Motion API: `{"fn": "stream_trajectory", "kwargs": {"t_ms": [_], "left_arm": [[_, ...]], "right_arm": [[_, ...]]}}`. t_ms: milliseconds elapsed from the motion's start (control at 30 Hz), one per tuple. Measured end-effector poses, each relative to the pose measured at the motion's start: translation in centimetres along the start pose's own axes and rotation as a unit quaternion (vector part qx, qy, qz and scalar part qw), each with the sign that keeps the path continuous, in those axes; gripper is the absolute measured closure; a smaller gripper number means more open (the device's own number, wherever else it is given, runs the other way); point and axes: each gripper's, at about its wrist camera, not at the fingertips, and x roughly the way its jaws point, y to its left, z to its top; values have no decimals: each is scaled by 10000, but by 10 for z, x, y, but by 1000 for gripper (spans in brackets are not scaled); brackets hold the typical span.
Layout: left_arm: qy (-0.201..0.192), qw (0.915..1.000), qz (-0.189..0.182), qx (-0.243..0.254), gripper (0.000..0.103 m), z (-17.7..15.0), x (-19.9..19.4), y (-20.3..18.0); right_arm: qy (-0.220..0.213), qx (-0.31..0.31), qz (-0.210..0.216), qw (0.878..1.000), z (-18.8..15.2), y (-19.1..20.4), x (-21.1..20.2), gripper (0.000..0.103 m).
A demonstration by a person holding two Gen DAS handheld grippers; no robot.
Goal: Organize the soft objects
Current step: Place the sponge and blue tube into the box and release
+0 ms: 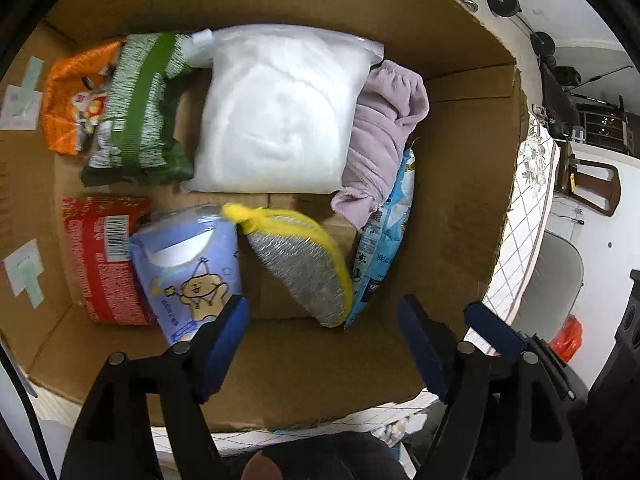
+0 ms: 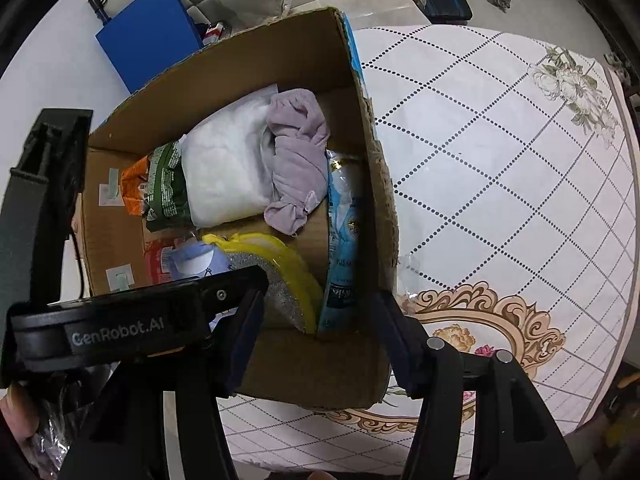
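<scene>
Soft goods sit packed in the box (image 1: 472,168); both grippers hover empty, jaws apart.
Left gripper (image 1: 322,344) hangs over the sponge (image 1: 304,264), which leans between the tissue pack (image 1: 192,268) and blue pouch (image 1: 384,248); right gripper (image 2: 316,344) is at the near wall (table (image 2: 500,168) looks bare). Next: lay the sponge flat, gripping its yellow rim, without dragging the towel (image 1: 380,140).

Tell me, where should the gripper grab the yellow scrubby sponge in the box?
Probably by the bunched yellow knot at the far tip of the yellow sponge, coming straight down from above. The knot sticks up, free of the tissue pack beside it, and is narrow enough for the open left gripper to close around. The silver body is broad and lies tilted against the blue packet.
</scene>
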Motion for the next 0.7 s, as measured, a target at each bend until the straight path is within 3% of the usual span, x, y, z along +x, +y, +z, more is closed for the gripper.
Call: {"fn": "stream_trajectory", "kwargs": {"t_ms": [167, 300, 333, 367, 433, 533, 700], "left_arm": [[-538, 9968, 574, 167, 28, -19, -21, 1], [-1274, 9839, 1212, 333, 26, -45, -48, 6], [-1418, 9809, 1291, 324, 23, -50, -54, 9], [-1554, 9777, 1380, 311, 10, -55, -59, 12], [-1763, 9721, 1519, 294, 3, -61, -66, 16], [-1945, 9676, 1597, 231, 2, -67, -72, 27], [-2116, 9627, 1683, 109, 2, -73, -76, 36]], "right_arm": [[-83, -199, -241, 9995, -8, 10, -7, 39], [-224, -432, -450, 9978, -19, 20, -11, 31], [-259, -496, -514, 9971, -22, 23, -12, 30], [-282, -555, -561, 9965, -25, 26, -13, 28], [-349, -676, -631, 9951, -30, 32, -14, 16], [-462, -832, -753, 9926, -37, 41, -18, 14], [-567, -867, -719, 9920, -40, 49, -22, 0]]}}
